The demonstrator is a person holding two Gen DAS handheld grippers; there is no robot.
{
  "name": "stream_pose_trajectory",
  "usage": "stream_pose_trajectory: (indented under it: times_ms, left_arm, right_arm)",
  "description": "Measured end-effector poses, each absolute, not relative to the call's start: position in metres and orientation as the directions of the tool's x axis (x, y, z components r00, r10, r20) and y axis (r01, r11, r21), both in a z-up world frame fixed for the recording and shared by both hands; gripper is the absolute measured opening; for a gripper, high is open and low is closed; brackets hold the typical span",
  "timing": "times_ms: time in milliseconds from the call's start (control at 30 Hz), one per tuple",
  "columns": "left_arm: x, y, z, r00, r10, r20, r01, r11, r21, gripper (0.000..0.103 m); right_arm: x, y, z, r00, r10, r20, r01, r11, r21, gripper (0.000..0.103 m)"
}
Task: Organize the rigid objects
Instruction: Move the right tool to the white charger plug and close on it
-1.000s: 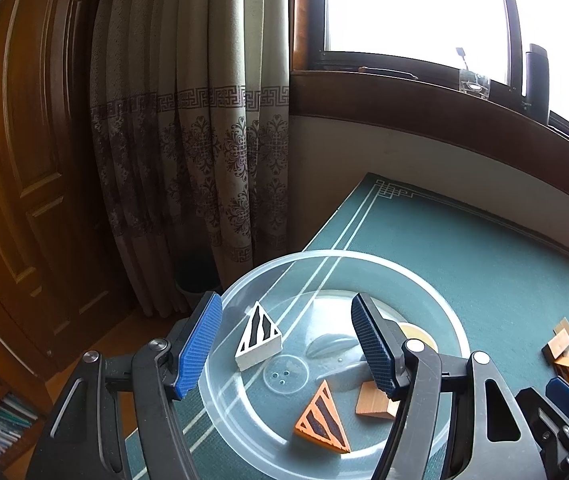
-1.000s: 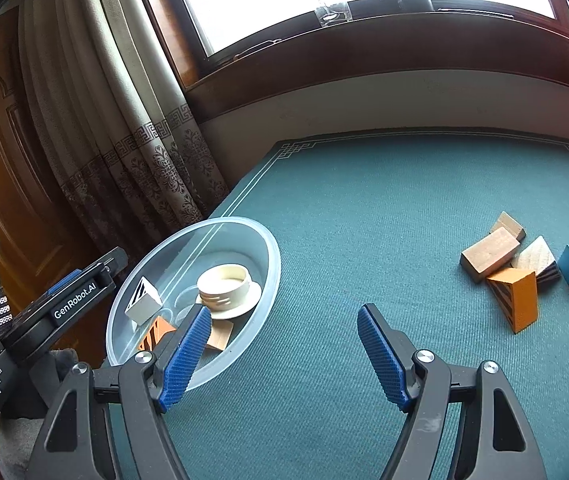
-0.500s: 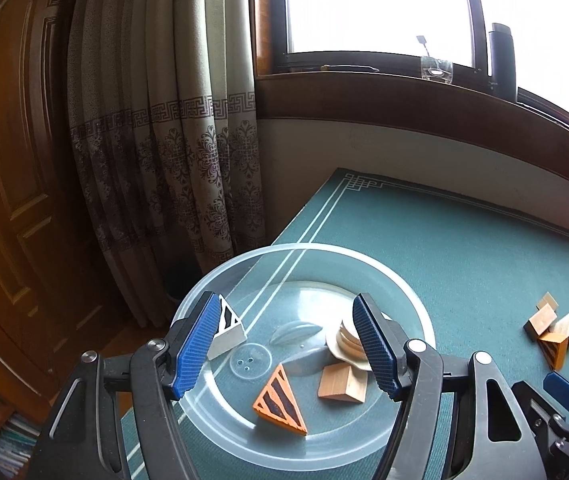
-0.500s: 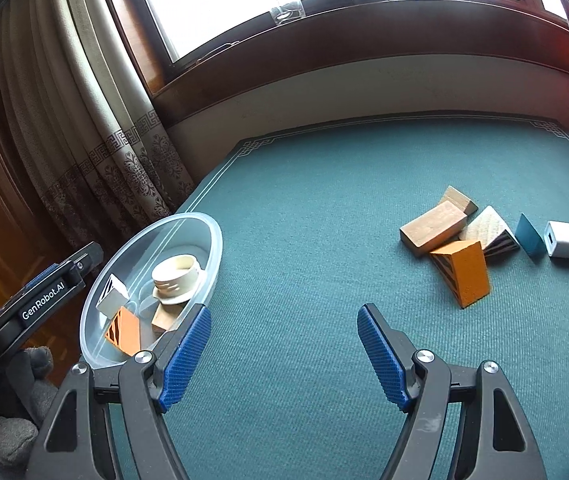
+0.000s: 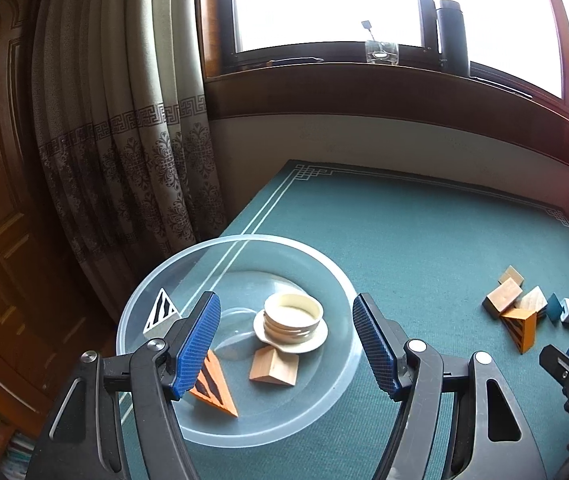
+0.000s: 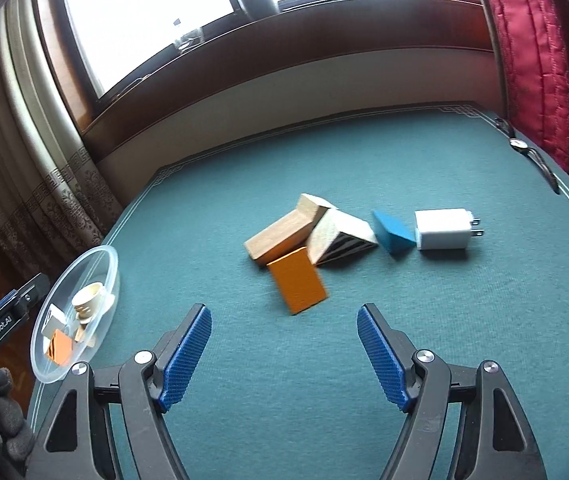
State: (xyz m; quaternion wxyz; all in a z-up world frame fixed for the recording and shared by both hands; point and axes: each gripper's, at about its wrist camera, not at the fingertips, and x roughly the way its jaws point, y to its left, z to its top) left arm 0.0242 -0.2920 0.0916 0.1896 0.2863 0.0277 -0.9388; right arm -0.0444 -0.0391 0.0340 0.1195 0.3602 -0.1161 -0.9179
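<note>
Teal felt covered the counter (image 6: 364,360) you worked over, with a patterned curtain (image 5: 124,140) and a bright window (image 5: 324,0) beyond it. Your left tool (image 5: 286,344) hung spread wide and empty above the clear plastic bowl (image 5: 336,276), whose rim lay just ahead of and between its blue pads (image 5: 198,344). Inside the bowl, a cream cup on its saucer (image 5: 292,320) sat ahead of the tool, touching a plain wooden wedge (image 5: 272,368) on its near side. An orange striped wedge (image 5: 216,388) lay partly behind the left pad, and a white striped wedge (image 5: 160,312) leaned against the bowl wall further left.

Your right tool (image 6: 284,356) was also spread and held nothing, low over bare felt. Just ahead of it lay the orange block (image 6: 296,280), touching a long wooden block (image 6: 280,232) and a pale striped wedge (image 6: 340,236) behind it. To the right of those sat a white charger plug (image 6: 440,228), with a small blue wedge (image 6: 392,232) touching its left side. The bowl showed well off to that tool's left.
</note>
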Motion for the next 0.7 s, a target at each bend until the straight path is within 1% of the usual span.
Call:
stream_pose_trajectory:
  times_ms: [100,200,267,367,467,700]
  left_arm:
    - [0.021,-0.279,0.091,-0.771,-0.316,-0.553,0.341,-0.938,0.061,0.075]
    - [0.017,-0.265,0.091,-0.777,-0.291,-0.558,0.308,-0.949,0.066,0.076]
    - [0.015,-0.256,0.090,-0.780,-0.276,-0.561,0.287,-0.955,0.070,0.079]
    - [0.010,-0.243,0.088,-0.782,-0.238,-0.576,0.249,-0.967,0.060,0.085]
    - [0.006,-0.232,0.086,-0.780,-0.202,-0.592,0.216,-0.975,0.048,0.088]
    - [0.000,-0.208,0.079,-0.771,-0.174,-0.612,0.166,-0.984,0.070,0.090]
  right_arm:
    - [-0.047,-0.016,0.033,-0.722,-0.260,-0.641,0.090,-0.954,0.286,0.079]
    - [-0.050,0.006,0.032,-0.733,-0.219,-0.645,0.047,-0.961,0.273,0.079]
    - [-0.054,0.020,0.031,-0.739,-0.190,-0.646,0.015,-0.964,0.266,0.079]
    - [-0.063,0.037,0.030,-0.741,-0.152,-0.655,-0.025,-0.967,0.252,0.084]
    - [-0.074,0.050,0.027,-0.736,-0.133,-0.664,-0.050,-0.967,0.249,0.086]
    - [-0.098,0.053,0.023,-0.724,-0.113,-0.681,-0.050,-0.975,0.215,0.087]
